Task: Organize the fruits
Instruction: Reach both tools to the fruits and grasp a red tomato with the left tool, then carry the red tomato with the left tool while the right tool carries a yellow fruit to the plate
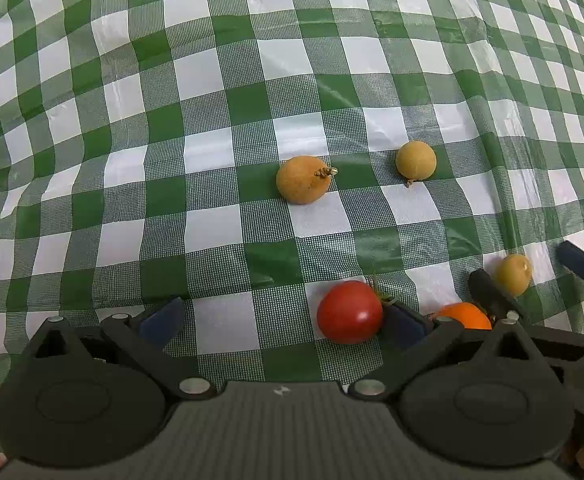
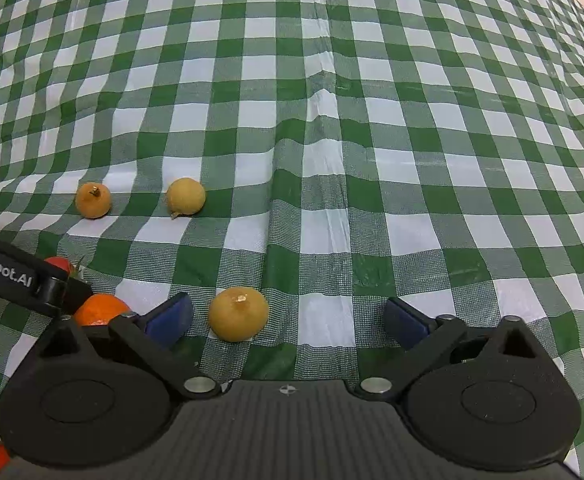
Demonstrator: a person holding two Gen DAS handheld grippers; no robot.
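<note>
Red tomato (image 1: 349, 312) on checked surface (image 1: 219, 184), touching inner face of left gripper's (image 1: 279, 318) right finger; fingers spread, not clamped. Orange tomato (image 1: 464, 315) just right of it. Beyond, well apart: two tan longans (image 1: 303, 179). Third longan (image 2: 238, 314) further right, between right gripper's (image 2: 287, 318) open fingers, near left finger (image 2: 169, 318), untouched.

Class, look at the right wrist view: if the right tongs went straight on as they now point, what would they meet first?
Probably the round yellow-tan fruit between the open right tongs, nearer their left finger; beyond it, only green-and-white checked tablecloth. Depth is uncertain.
</note>
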